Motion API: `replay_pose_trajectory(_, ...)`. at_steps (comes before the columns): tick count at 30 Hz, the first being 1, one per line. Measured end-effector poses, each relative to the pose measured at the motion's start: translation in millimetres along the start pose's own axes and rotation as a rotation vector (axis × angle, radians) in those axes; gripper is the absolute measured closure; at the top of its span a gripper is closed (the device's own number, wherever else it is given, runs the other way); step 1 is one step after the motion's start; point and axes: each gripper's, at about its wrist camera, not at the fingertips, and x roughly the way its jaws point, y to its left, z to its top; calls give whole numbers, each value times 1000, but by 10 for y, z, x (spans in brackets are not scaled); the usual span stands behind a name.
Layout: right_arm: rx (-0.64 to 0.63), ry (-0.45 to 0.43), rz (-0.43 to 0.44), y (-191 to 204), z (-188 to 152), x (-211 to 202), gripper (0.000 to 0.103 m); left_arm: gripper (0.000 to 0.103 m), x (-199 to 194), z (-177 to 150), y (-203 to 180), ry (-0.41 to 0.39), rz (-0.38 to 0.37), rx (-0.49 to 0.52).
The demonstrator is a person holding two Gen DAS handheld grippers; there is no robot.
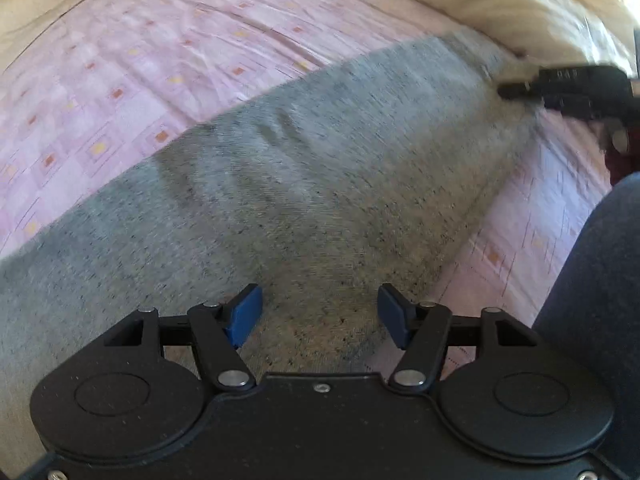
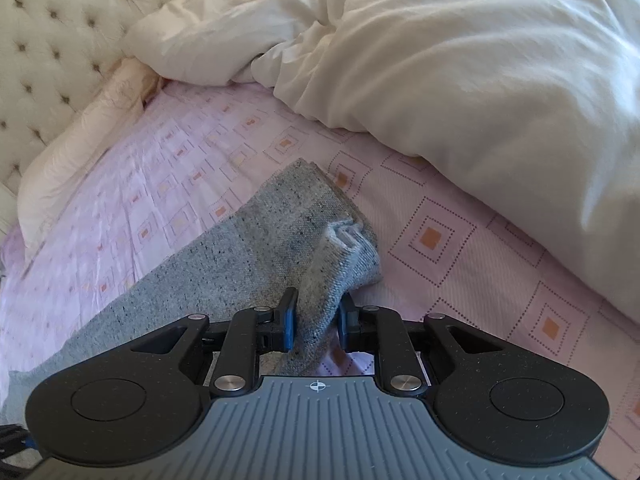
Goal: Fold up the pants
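Grey speckled pants (image 1: 300, 168) lie as a long band across the pink patterned sheet (image 1: 140, 80). My left gripper (image 1: 320, 304) hovers over the near part of the band, jaws open, nothing between its blue pads. At the band's far end the right gripper (image 1: 516, 86) shows as a blurred black shape. In the right wrist view the right gripper (image 2: 319, 308) is shut on a raised fold of the pants (image 2: 260, 240) near the leg end, where the cuff (image 2: 348, 240) bunches just ahead of the fingers.
A cream duvet (image 2: 480, 80) is heaped along the far right of the bed. A pillow (image 2: 80, 140) leans on the tufted headboard (image 2: 52, 40) at the left. A person's leg in dark blue (image 1: 600, 280) is at the bed's right edge.
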Motion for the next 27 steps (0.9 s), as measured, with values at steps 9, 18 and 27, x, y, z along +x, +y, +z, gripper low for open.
replay_pose_trajectory(9,-180,-94,2,712,99,-515,87,38,-643,-511,844,-166,54,-314)
replay_pose_trajectory(18,-445,-122,97,1834,10,-958,87,38,-876,-1195,1600,-201,123,-458)
replay_pose_trajectory(27,-650,14,226,2945,-687,-738,87,38,-1010,-1312,1763,-292,81,-573)
